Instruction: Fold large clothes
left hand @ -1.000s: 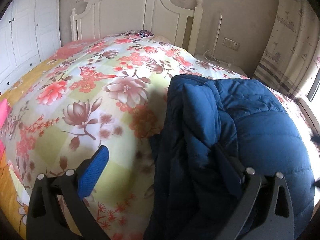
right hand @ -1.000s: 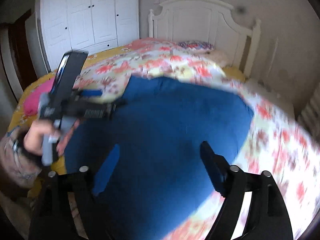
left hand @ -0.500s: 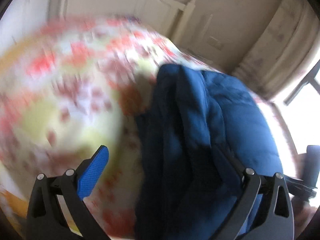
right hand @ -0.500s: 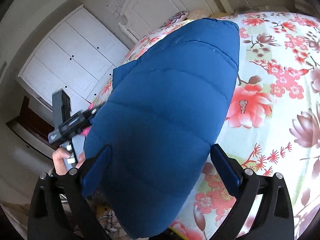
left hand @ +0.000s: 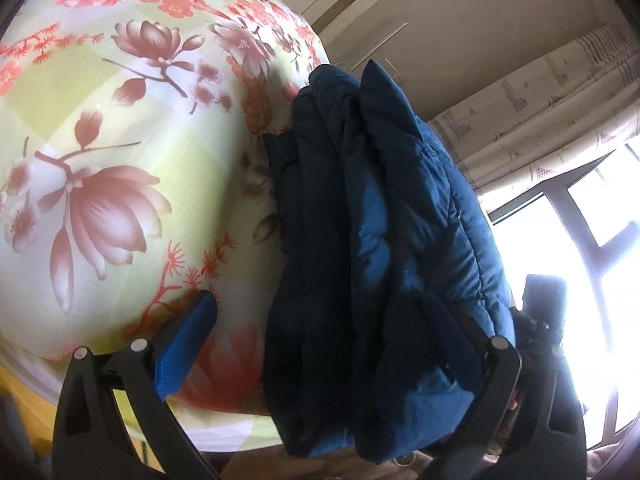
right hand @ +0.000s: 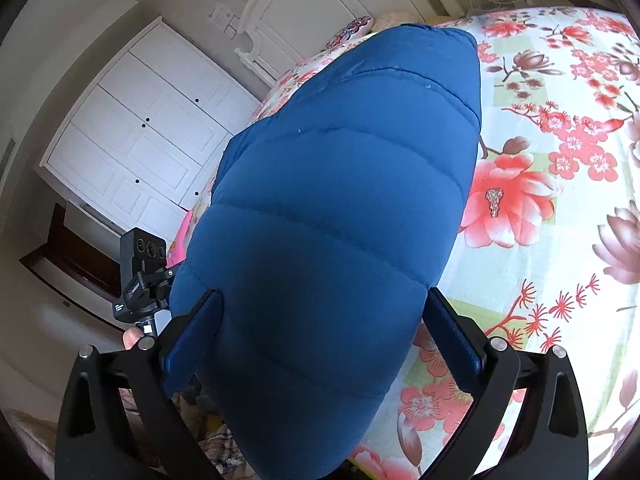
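A blue quilted puffer jacket (left hand: 384, 240) lies folded in thick layers on the floral bedspread (left hand: 120, 160), its end hanging over the bed's edge. My left gripper (left hand: 320, 324) is open at the jacket's layered side edge, one finger over the bedspread, the other over the jacket. In the right wrist view the jacket's smooth quilted top (right hand: 340, 208) fills the middle. My right gripper (right hand: 324, 320) is open with its fingers either side of the jacket's near end. The left gripper unit (right hand: 140, 276) shows beyond the jacket at left.
A white headboard (right hand: 304, 12) and a white wardrobe (right hand: 148, 136) stand at the back. A curtain (left hand: 540, 112) and a bright window (left hand: 580, 260) lie to the right of the bed. A pink item (right hand: 180, 240) lies by the jacket's far side.
Both grippers have dropped to the near end of the jacket and tilted, one on each side of it. The jacket has not moved. Both stay open.
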A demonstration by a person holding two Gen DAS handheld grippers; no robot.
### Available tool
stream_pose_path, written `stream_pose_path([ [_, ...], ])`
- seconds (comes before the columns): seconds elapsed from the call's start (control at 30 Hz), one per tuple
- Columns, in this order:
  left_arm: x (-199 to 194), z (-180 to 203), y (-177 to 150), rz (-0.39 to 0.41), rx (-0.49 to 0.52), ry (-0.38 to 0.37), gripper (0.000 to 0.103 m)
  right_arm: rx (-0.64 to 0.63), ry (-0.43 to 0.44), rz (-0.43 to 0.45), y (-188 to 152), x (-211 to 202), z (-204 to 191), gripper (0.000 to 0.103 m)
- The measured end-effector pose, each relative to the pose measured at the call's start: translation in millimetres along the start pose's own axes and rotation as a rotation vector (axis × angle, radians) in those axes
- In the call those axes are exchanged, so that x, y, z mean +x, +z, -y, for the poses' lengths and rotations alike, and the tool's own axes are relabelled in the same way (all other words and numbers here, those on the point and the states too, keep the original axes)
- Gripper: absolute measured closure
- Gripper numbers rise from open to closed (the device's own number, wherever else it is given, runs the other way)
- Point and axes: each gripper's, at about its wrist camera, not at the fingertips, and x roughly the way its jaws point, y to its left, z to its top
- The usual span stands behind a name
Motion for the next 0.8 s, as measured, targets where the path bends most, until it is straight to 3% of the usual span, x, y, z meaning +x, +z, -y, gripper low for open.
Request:
stream_pose_path([
  [0.17,7.4,8.9,9.2,-0.048,-0.006,-0.069,0.002,0.027,0.015,-0.014,1.6,4.5,7.1,0.004],
  [0.33,22.7,18.7,17.8,-0.075,0.027,-0.064,0.002,0.032,0.025,-0.022,-1.1,6.8,7.8,0.004],
  [0.47,29.1,22.8,13.2,-0.1,0.059,-0.134,0.002,0.05,0.053,-0.03,-1.2,12.6,11.8,0.004],
  [0.53,31.3,19.7,9.5,-0.116,0.049,-0.204,0.013,0.037,0.055,-0.021,-2.8,10.5,11.9,0.004],
  [0.57,30.1,19.1,8.0,-0.106,0.06,-0.206,0.018,0.013,0.056,-0.007,-3.5,9.2,8.8,0.01],
  [0.63,24.6,18.3,5.3,-0.082,0.069,-0.248,0.04,-0.062,0.023,0.031,-5.4,4.3,-2.1,0.02],
  [0.8,13.3,28.3,-11.2,0.012,0.1,-0.255,0.052,-0.226,-0.069,0.126,-12.5,-8.0,-28.4,0.034],
])
